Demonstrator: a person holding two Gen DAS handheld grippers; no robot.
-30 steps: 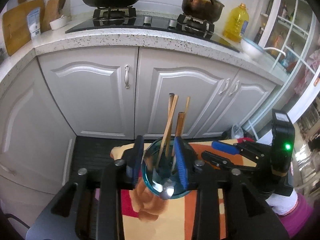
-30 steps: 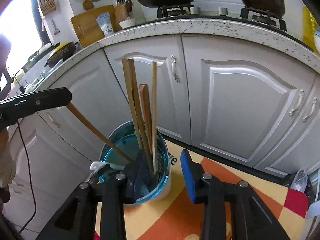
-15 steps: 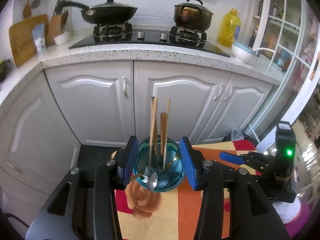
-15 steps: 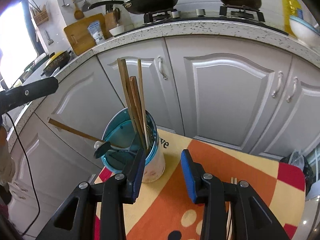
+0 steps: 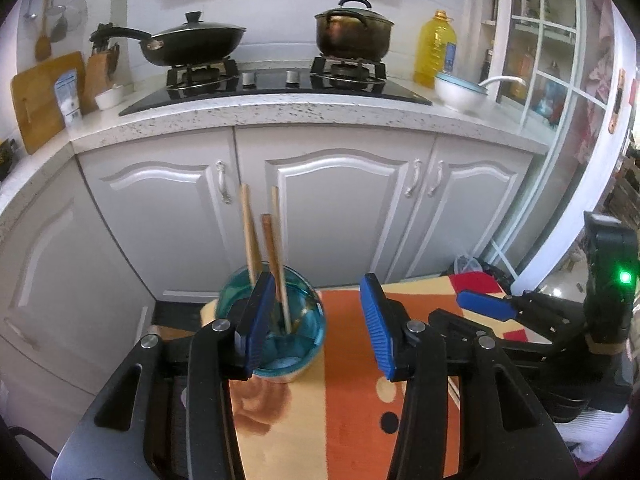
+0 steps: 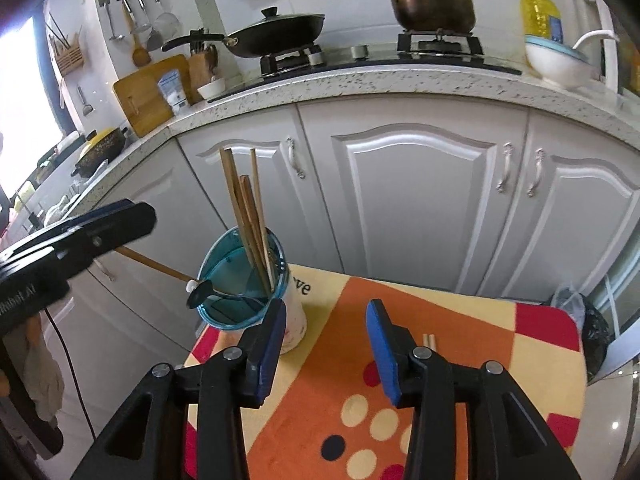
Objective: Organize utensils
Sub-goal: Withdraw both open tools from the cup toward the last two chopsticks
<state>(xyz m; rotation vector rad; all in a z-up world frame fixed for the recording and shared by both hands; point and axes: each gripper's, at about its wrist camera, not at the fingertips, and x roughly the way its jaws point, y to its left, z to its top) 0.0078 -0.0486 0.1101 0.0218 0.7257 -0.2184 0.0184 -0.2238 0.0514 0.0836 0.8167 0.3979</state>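
Observation:
A blue-rimmed utensil cup [image 5: 280, 336] [image 6: 244, 276] stands at the far left corner of the orange patterned table [image 6: 352, 392]. Several wooden chopsticks [image 5: 276, 256] [image 6: 244, 208] stand upright in it. A wooden-handled spoon [image 6: 160, 268] lies tilted, its bowl on the cup's rim and its handle running under the left gripper's fingers [image 6: 100, 228]. My left gripper [image 5: 316, 320] is open and empty, just right of the cup. My right gripper [image 6: 326, 344] is open and empty, above the table right of the cup. A pair of chopsticks [image 6: 429, 339] lies on the table by its right finger.
White kitchen cabinets [image 5: 340, 208] stand close behind the table under a speckled counter [image 5: 280, 116] with a pan and a pot on the hob. The right gripper's body [image 5: 560, 320] shows at the right of the left wrist view.
My left gripper has drawn back from the cup, shifted right and opened wider. The spoon has tipped down from steep to resting on the cup's rim. My right gripper has pulled back and right.

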